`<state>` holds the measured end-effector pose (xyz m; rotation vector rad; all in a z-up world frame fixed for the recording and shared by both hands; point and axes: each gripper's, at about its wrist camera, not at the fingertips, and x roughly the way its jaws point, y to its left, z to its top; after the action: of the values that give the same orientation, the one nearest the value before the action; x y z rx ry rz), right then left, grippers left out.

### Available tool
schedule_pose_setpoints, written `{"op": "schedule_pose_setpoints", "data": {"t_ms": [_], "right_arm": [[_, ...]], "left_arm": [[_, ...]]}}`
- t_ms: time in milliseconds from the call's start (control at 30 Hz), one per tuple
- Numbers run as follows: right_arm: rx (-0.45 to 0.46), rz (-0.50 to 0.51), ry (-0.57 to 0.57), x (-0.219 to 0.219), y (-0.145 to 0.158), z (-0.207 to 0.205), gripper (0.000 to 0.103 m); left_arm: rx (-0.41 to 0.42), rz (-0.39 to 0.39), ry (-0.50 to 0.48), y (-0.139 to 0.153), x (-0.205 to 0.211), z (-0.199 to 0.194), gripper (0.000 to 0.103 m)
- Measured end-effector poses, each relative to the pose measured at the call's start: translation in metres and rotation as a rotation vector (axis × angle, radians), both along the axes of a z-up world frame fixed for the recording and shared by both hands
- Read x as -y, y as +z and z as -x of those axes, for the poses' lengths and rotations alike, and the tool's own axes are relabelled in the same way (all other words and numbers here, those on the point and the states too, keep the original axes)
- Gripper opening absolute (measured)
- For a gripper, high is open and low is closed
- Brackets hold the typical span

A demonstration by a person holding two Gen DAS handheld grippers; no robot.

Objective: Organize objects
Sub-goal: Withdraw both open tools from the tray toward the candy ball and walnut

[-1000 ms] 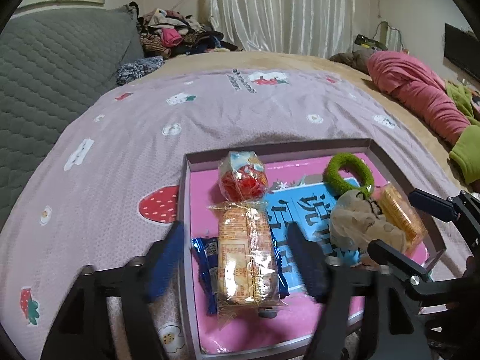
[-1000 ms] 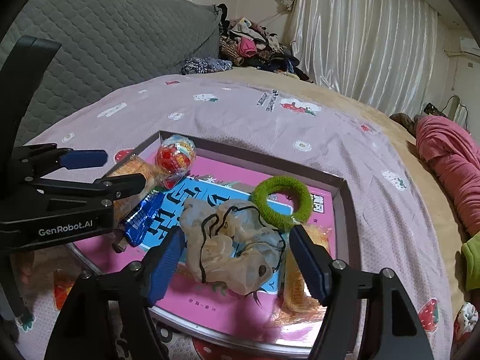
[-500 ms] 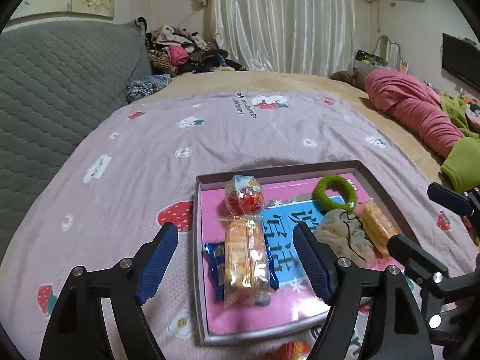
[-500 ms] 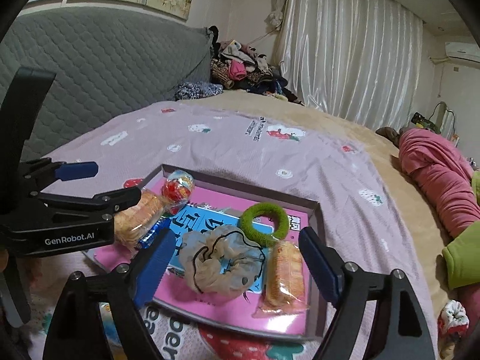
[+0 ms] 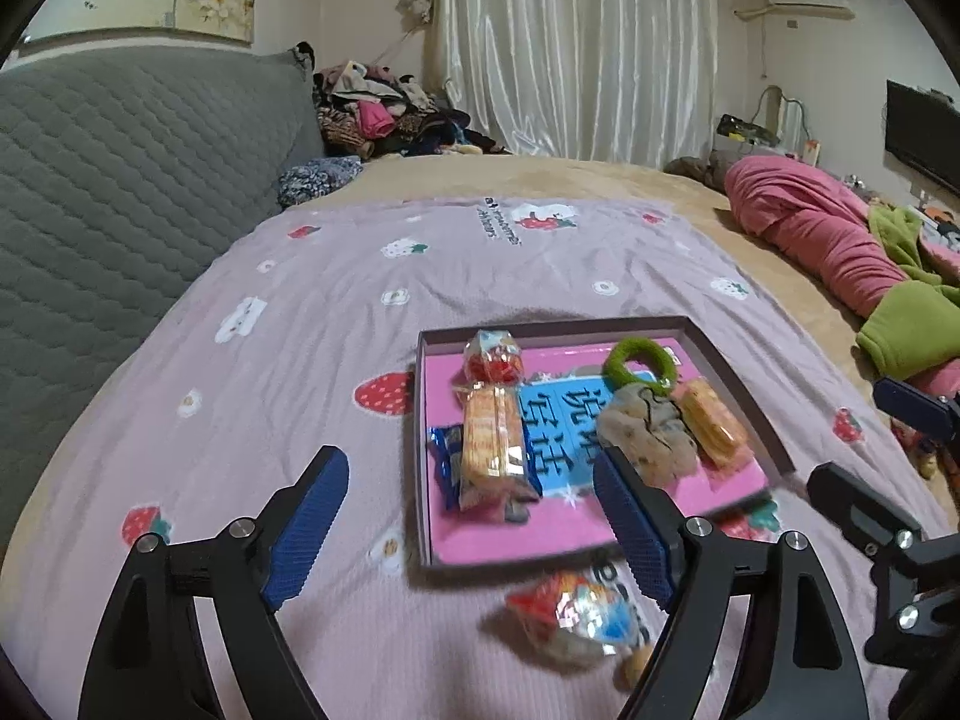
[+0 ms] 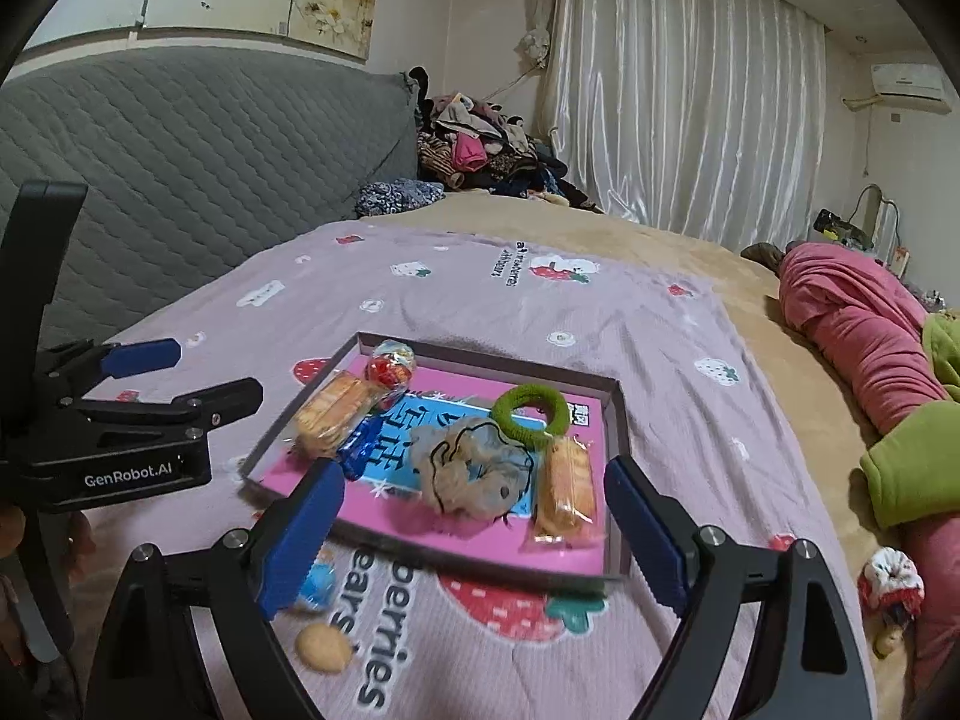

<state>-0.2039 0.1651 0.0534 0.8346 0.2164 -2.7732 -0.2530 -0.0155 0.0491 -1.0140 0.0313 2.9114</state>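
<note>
A shallow pink-lined box (image 5: 744, 381) (image 6: 618, 420) lies on the purple strawberry blanket. It holds two orange cracker packs (image 5: 492, 450) (image 6: 567, 489), a round red candy bag (image 5: 493, 357) (image 6: 391, 363), a blue wrapper (image 5: 444, 462), a green hair ring (image 5: 639, 357) (image 6: 531, 408) and a beige scrunchie (image 5: 648, 435) (image 6: 474, 468). A loose snack bag (image 5: 573, 615) and a biscuit (image 6: 324, 648) lie on the blanket in front of the box. My left gripper (image 5: 480, 525) is open and empty, pulled back from the box. My right gripper (image 6: 474, 531) is open and empty, also back from it.
A grey quilted headboard (image 5: 120, 180) stands at the left. A pile of clothes (image 5: 384, 114) sits at the far end by the curtain. Pink and green bedding (image 5: 840, 252) lies at the right. A small red and white toy (image 6: 891, 582) lies at the right bed edge.
Both grippers have drawn back and up from the box, which now looks smaller. The loose snack bag and biscuit in front of the box have come into view.
</note>
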Motion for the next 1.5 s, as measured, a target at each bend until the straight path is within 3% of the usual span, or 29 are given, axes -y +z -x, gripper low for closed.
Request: {"op": "schedule_pose_setpoints", "data": {"t_ms": [567, 733, 1200, 1500], "right_arm": [[-0.082, -0.077, 0.026, 0.026, 0.066, -0.089, 0.09], [-0.1, -0.072, 0.03, 0.029, 0.073, -0.113, 0.095], [-0.045, -0.074, 0.048, 0.035, 0.05, -0.143, 0.095], [0.016, -0.087, 0.074, 0.042, 0.007, -0.137, 0.095]], "left_arm": [[-0.045, 0.021, 0.009, 0.069, 0.003, -0.089, 0.085], [-0.051, 0.02, 0.001, 0.077, 0.007, -0.111, 0.085], [-0.003, 0.037, -0.012, 0.065, 0.007, -0.133, 0.085], [0.074, 0.034, -0.02, 0.024, 0.001, -0.113, 0.085]]}}
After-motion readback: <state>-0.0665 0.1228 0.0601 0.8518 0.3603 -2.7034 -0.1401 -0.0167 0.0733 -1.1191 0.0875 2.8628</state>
